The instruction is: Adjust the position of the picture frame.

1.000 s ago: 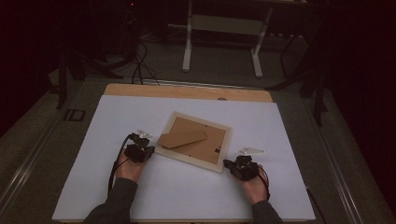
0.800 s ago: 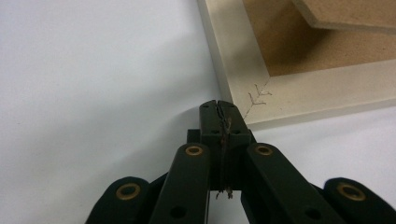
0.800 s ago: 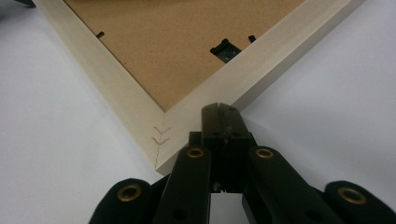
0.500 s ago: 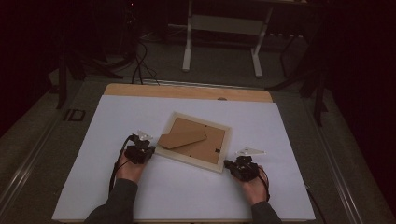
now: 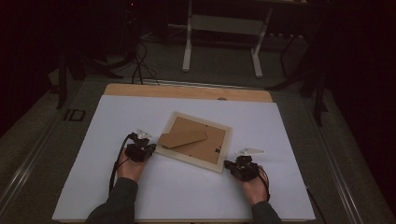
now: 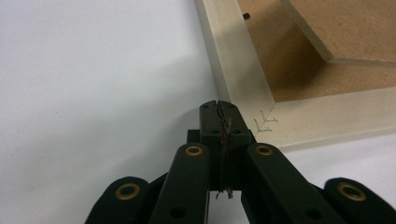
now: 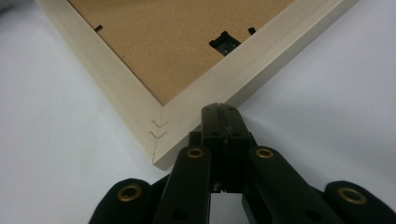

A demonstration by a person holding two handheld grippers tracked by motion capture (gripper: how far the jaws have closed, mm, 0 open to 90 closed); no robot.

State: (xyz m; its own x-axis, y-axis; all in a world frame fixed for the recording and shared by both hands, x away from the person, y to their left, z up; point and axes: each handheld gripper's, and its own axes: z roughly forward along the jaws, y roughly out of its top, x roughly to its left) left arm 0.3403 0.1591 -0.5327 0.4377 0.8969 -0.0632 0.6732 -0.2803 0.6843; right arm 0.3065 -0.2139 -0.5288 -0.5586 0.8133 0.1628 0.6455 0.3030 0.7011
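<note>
At the near edge of the white desk (image 5: 187, 196) two hands came in, each holding a claw. The left claw (image 5: 140, 150) had its jaws pressed together on nothing, their tips at the near left corner of a picture frame (image 5: 194, 161). The right claw (image 5: 243, 167), jaws likewise closed and empty, sat at the frame's near right corner. The pale wooden frame lay face down and askew in the middle of the desk, a brown stand flap (image 5: 183, 137) lifted off its backing board. Beyond the desk stood a white-legged table (image 5: 223, 23) on a dark floor.
</note>
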